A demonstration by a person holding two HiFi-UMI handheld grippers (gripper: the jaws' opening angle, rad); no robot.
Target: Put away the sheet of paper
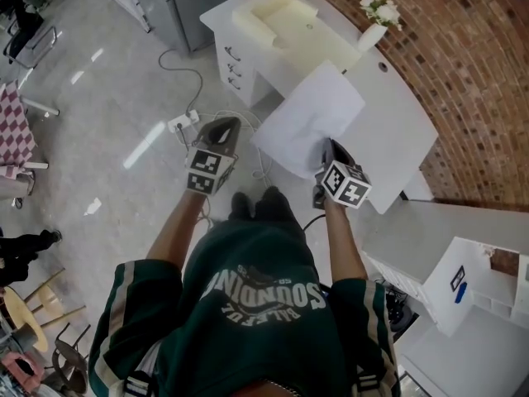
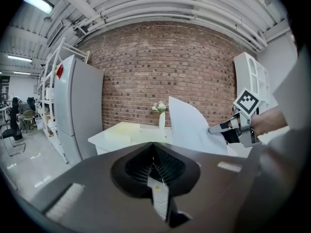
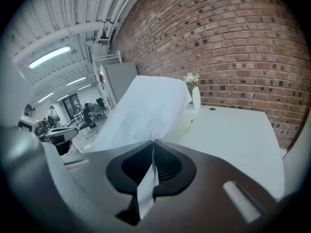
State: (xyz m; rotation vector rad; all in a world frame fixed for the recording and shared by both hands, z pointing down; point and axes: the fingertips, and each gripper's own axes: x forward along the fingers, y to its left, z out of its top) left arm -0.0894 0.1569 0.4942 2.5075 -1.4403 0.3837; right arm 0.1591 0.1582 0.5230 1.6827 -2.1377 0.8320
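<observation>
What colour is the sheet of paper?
The sheet of paper is plain white, clearest in the head view.

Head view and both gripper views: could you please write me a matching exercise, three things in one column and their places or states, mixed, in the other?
1. sheet of paper
2. left claw
3. vase of flowers

A. stands on the white desk
B. shut, with nothing in it
C. pinched in the right claw

Pairs: 1-C, 2-B, 3-A
</observation>
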